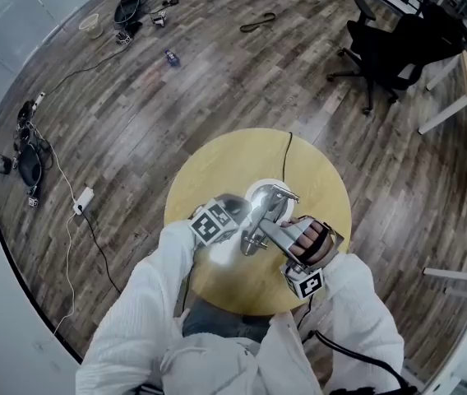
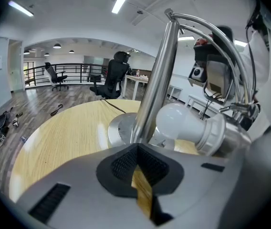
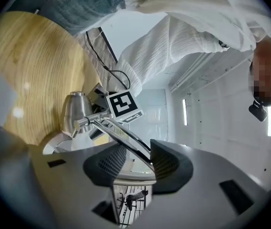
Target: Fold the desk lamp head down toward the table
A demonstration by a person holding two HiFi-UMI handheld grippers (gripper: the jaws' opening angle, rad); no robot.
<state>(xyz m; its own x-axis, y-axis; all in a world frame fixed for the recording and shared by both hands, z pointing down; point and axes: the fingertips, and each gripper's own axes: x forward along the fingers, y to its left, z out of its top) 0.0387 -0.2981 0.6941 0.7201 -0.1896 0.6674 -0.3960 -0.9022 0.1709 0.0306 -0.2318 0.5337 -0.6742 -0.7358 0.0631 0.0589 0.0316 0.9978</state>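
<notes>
Here the right hand-held gripper point(image 3: 133, 165) clamps the lamp arm point(image 3: 120, 133); the left hand-held gripper point(image 2: 138, 168) hangs closed.

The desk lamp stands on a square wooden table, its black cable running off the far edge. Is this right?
No: the head view shows the table is round, not square. The desk lamp and cable are as stated.

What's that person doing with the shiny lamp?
A person holding a gripper in each hand is working on a metal desk lamp on the round wooden table. The right gripper is clamped on the lamp arm. The left gripper sits low by the pole, jaws nearly together, nothing between them. The lamp head's bulb hangs near the base.
</notes>
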